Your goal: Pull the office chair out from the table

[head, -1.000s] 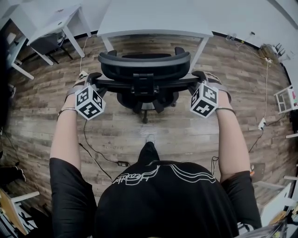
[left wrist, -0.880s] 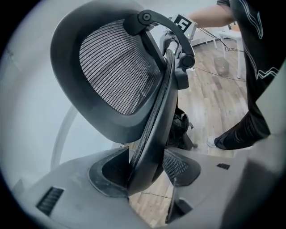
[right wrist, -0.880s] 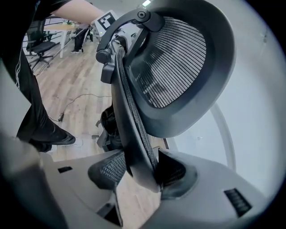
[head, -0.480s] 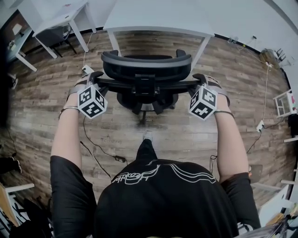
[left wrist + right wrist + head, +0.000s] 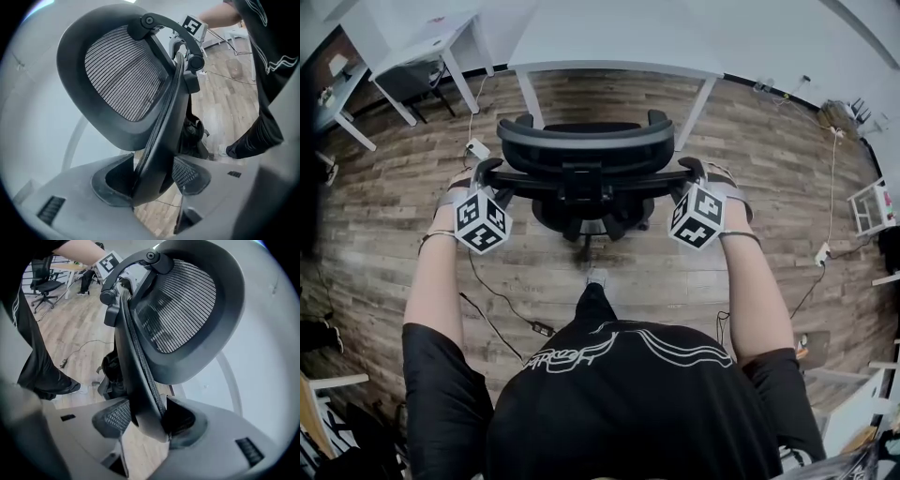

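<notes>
While the office chair stands on the wood floor just in front of the white table, back toward the person, its backrest is clamped at both side rims. Left rim is held by left gripper, right rim by right gripper. Jaws are spread wide, with pads pressed on the frame.

Head view looks steeply down on office chair. Both gripper views sit close, facing inward, sharing its headrest.
</notes>
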